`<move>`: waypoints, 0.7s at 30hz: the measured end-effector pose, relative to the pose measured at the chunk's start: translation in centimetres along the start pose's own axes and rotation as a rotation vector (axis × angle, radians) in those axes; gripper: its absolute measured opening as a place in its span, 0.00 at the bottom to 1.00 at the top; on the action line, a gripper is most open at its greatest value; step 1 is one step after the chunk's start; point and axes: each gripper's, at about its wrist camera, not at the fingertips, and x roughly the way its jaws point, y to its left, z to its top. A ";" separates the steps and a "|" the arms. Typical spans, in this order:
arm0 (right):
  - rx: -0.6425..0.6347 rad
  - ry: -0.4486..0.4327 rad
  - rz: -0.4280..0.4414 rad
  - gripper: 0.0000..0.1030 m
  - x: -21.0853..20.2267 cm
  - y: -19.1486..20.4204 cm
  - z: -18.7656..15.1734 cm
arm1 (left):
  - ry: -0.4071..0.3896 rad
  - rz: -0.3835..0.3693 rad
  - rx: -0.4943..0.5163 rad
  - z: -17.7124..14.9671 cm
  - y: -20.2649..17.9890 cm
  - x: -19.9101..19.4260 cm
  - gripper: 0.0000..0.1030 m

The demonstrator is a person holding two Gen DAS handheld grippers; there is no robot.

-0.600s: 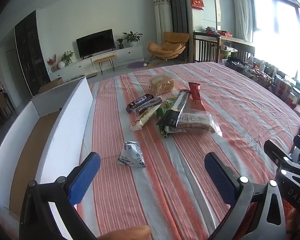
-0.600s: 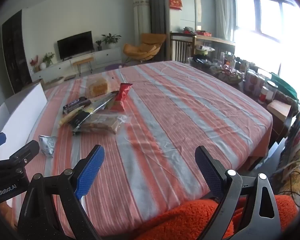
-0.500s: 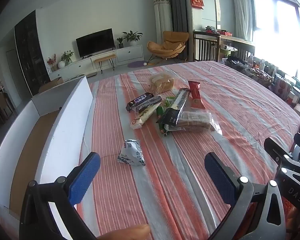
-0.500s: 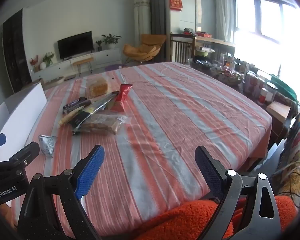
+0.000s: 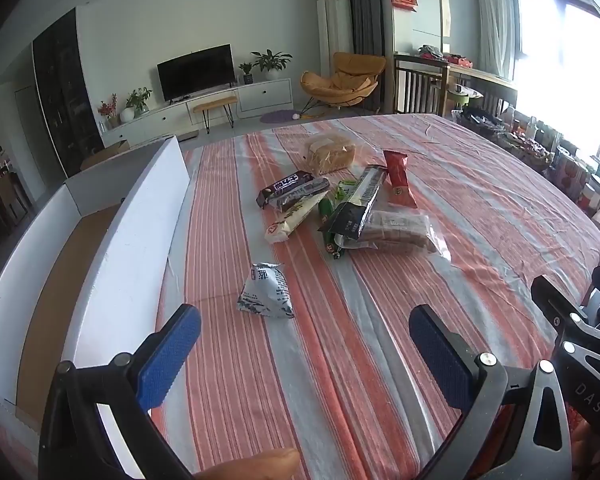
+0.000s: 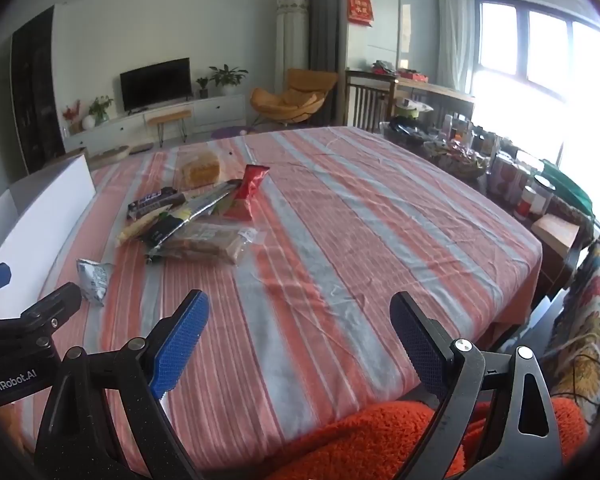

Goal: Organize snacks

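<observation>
I have both tools hovering at the near edge of the table (image 5: 500, 208), which is covered in a red and grey striped cloth, and neither has taken anything yet. To the left of my left jaws stands the white box (image 5: 148, 216), open at the top with its brown floor showing; I judge that is where the snacks should go.

The snack pile (image 5: 348, 204) lies well ahead of both tools, beyond the jaw tips: a bread bag at the far end, a flat clear pack of brown biscuits at the near end, and long wrappers fanned between them. Most of those long packets run diagonally, pointing from near-left to far-right in the left wrist view, with the red packet (image 5: 398, 179) lying more nearly straight away from me.

The small white pouch (image 5: 266, 291) sits apart from the pile, just ahead of the left gripper (image 5: 304, 356) and nearer its left finger. It is roughly triangular, its crimped point aimed away from me and its broad base towards the jaws.

The left gripper's jaws stand wide apart with only cloth between them. The right gripper (image 6: 298, 336) is the same, spread wide over bare cloth, with the pile ahead and to the left of its fingers.

I would start with the pouch: bring the left tool forward, shift it slightly left to centre the pouch, and close across its width near the base. It looks puffy and slick, so I would squeeze gently.
</observation>
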 end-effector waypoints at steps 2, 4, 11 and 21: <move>-0.001 0.000 0.001 0.91 0.0 0.0 0.0 | 0.004 0.000 -0.004 -0.1 0.0 0.2 1.00; -0.005 -0.001 0.001 0.91 0.1 0.0 0.0 | 0.005 -0.002 -0.007 -0.1 0.1 0.2 1.00; -0.019 -0.007 -0.001 0.91 0.1 0.2 -0.1 | 0.010 -0.003 -0.011 -0.1 0.1 0.2 1.00; -0.026 -0.009 -0.002 0.91 -0.1 0.4 -0.1 | 0.012 -0.003 -0.013 -0.1 0.1 0.2 1.00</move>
